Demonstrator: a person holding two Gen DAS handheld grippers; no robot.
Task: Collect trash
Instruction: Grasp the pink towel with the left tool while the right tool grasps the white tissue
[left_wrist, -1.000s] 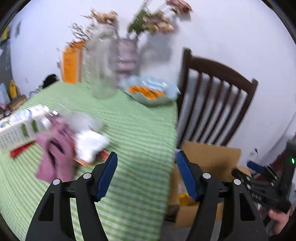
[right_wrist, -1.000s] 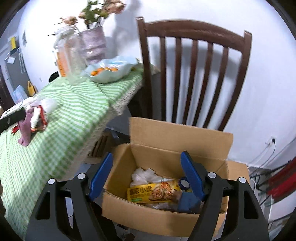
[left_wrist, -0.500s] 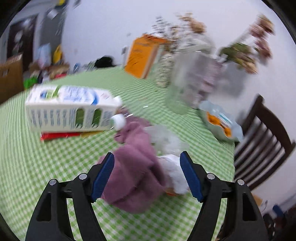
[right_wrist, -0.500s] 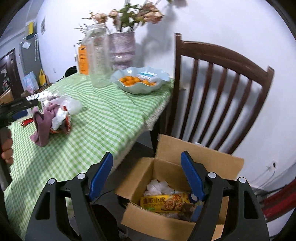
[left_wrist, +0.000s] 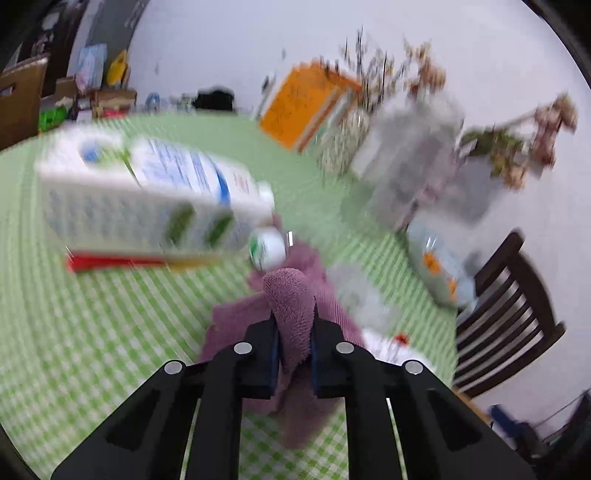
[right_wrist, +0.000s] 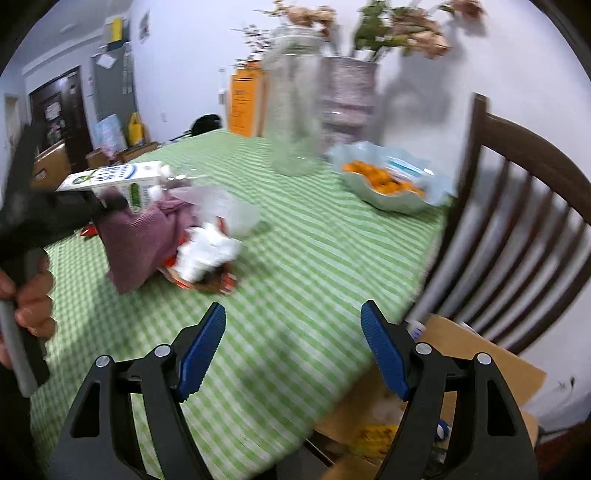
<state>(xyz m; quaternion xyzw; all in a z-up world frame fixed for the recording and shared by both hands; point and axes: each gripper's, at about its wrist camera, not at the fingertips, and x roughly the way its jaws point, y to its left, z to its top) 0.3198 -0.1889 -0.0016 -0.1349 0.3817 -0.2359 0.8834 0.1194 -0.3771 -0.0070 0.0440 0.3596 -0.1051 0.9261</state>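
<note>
My left gripper (left_wrist: 293, 325) is closing its jaws on a fold of purple cloth (left_wrist: 288, 291), and the pads pinch it. The cloth lies on the green checked tablecloth (left_wrist: 110, 332) beside crumpled white paper (left_wrist: 384, 347) and clear plastic (left_wrist: 354, 291). A white milk carton (left_wrist: 147, 195) lies on its side just beyond, over a red wrapper (left_wrist: 110, 262). In the right wrist view the purple cloth (right_wrist: 140, 236) hangs from the left gripper (right_wrist: 103, 203), which a hand holds. My right gripper (right_wrist: 295, 332) stands open over the table's edge with nothing between its fingers. The open cardboard box (right_wrist: 454, 343) with trash sits below, by the chair.
A tall glass jar (right_wrist: 295, 110), a vase of flowers (right_wrist: 347, 96), an orange box (right_wrist: 245, 99) and a bowl of oranges (right_wrist: 391, 184) stand at the table's far end. A dark wooden chair (right_wrist: 517, 221) is at the right, behind the box.
My left gripper swung from the table's edge to the pile and closed on the purple cloth. My right gripper rose from over the box toward the table, still open.
</note>
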